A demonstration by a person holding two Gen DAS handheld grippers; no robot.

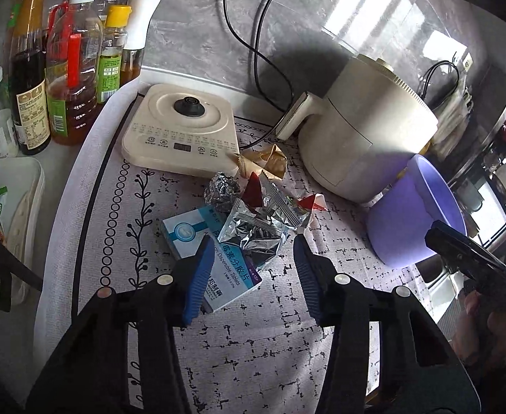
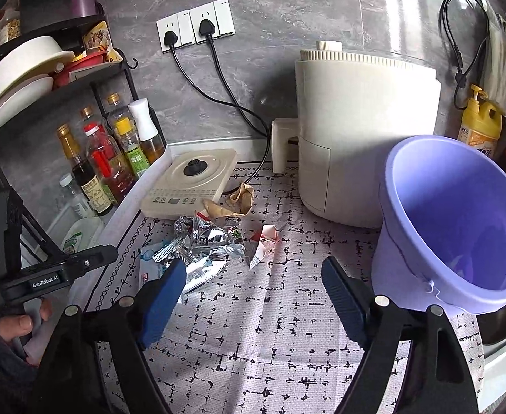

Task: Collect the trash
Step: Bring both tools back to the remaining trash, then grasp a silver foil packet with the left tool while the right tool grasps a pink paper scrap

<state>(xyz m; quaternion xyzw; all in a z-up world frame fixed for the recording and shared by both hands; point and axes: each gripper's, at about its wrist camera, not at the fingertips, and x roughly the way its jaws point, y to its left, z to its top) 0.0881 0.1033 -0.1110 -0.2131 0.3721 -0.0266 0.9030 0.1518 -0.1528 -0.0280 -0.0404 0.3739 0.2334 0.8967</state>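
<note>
Left claw (image 1: 253,238) stands wide open and empty, straddling the silver foil wrapper (image 1: 253,227) that lies on the tablet box (image 1: 211,258). Right claw (image 2: 253,276) likewise wide open, holding nothing. Remaining trash, a foil ball (image 1: 220,188) and brown paper (image 1: 270,160), lies left of the purple bucket (image 2: 459,220) on the tabletop (image 2: 270,327).

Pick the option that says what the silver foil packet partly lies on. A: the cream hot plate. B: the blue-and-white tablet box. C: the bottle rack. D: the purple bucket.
B: the silver foil packet overlaps the top of the blue-and-white tablet box, in front of the open left claw.
</note>
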